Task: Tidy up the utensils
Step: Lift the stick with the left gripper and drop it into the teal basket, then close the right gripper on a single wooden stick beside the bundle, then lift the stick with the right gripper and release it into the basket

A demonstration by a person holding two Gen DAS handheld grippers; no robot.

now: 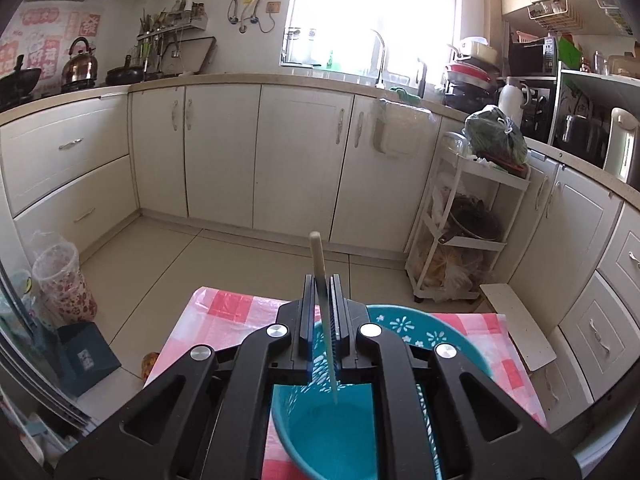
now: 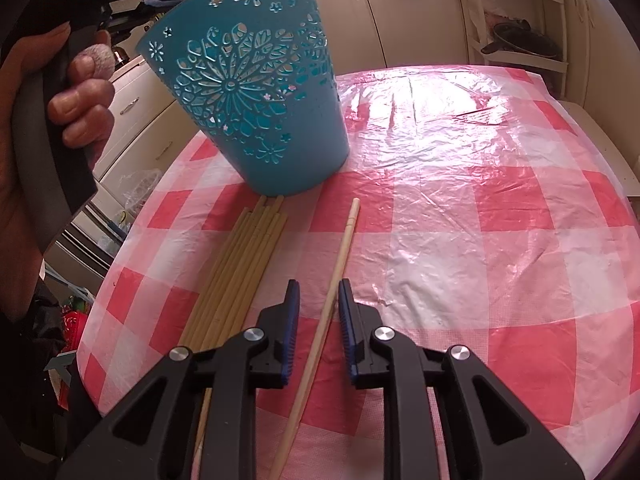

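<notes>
I see a kitchen with cream cabinets (image 1: 296, 152) along the walls, a bright window (image 1: 372, 12) above the counter, and a white rolling shelf cart (image 1: 464, 224) in the corner. In front of me is a table covered with a pink and white checkered plastic cloth (image 2: 460, 208).

On the cloth stands a teal basket (image 2: 256, 92) with cut-out flower patterns. My left gripper (image 1: 323, 284) is clenched on one pale chopstick (image 1: 318, 264). This chopstick is held over the open basket, with its thin end pointing down inside and its thick end rising above the fingertips. In the right wrist view, a hand (image 2: 76, 92) grips the handle of the left tool, just beside the basket.

A bundle of chopsticks (image 2: 236, 272) lies flat on the cloth, in front of the basket. One single chopstick (image 2: 340, 260) lies apart, just right of the bundle. My right gripper (image 2: 319, 292) is released, its jaws spread on both sides of this single chopstick, not closing on it.
</notes>
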